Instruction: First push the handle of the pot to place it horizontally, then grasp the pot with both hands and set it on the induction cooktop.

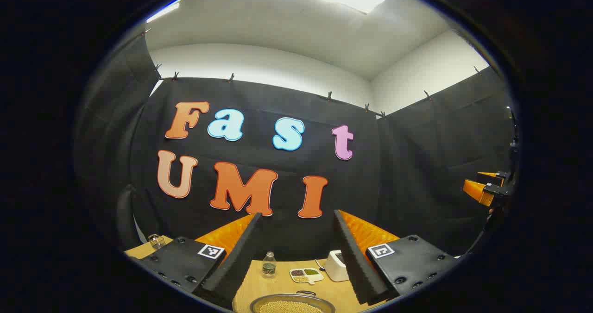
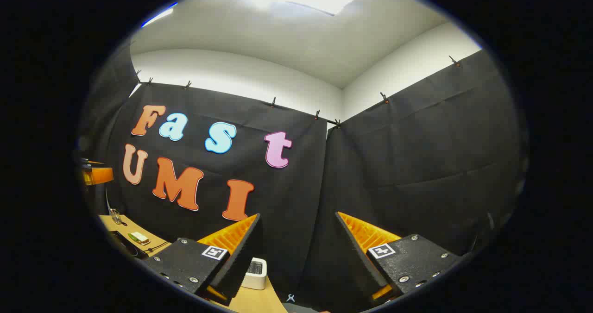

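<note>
A metal pot [image 1: 292, 305] filled with pale grains sits on the wooden table [image 1: 278, 285], cut off at the bottom of the left gripper view; a thin handle loop [image 1: 305, 293] shows at its far rim. My left gripper [image 1: 296, 215] is open above and before the pot, pointing at the wall, with nothing between its fingers. My right gripper [image 2: 299, 215] is also open and empty, facing the booth corner. It appears again as orange and black parts [image 1: 486, 188] at the far right of the left gripper view. A dark flat thing [image 2: 121, 243] lies on the table's left; I cannot tell if it is the cooktop.
Behind the pot stand a small bottle [image 1: 268, 263], a divided dish [image 1: 305, 274] of beans and a white box [image 1: 337, 266]. A glass [image 1: 156, 241] stands at the far left. The right gripper view shows that white box [image 2: 254, 273] and a pale small item [image 2: 139, 237] on the dark thing.
</note>
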Tool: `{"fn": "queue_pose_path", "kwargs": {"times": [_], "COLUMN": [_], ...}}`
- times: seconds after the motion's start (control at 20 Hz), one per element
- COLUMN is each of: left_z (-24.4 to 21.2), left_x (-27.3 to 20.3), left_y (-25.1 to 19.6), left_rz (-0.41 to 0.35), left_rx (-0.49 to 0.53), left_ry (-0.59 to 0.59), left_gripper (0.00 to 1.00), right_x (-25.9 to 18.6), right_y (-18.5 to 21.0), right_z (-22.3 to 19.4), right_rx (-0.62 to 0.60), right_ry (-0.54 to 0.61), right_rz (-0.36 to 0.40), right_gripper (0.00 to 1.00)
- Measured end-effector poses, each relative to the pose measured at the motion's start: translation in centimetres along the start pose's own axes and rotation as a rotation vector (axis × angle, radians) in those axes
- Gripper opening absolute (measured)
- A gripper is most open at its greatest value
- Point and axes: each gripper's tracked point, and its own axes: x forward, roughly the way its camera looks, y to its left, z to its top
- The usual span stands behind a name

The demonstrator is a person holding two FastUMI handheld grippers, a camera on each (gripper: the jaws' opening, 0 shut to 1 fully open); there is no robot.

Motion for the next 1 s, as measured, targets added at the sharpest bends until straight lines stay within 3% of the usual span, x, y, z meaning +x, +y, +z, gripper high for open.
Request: {"fn": "queue_pose_path", "kwargs": {"times": [0.35,0.7,1.0], "left_z": [1.1,2.4,3.3], "left_x": [1.0,2.7,3.2], "left_y": [1.1,6.1,11.8], "left_rz": [-0.016,-0.005,0.055], "left_rx": [0.014,0.056,0.098], "left_ry": [-0.031,-0.067,-0.086], "left_gripper": [0.97,0.96,0.95], "right_x": [-0.2,0.8,1.8], "right_y": [-0.3,2.6,4.7], "right_z": [0.3,2.0,2.6], "right_rx": [-0.004,0.007,0.009], "right_ry": [0.009,-0.008,-0.017], "right_rz": [-0.021,-0.050,-0.061], "right_gripper": [0.95,0.95,0.95]}}
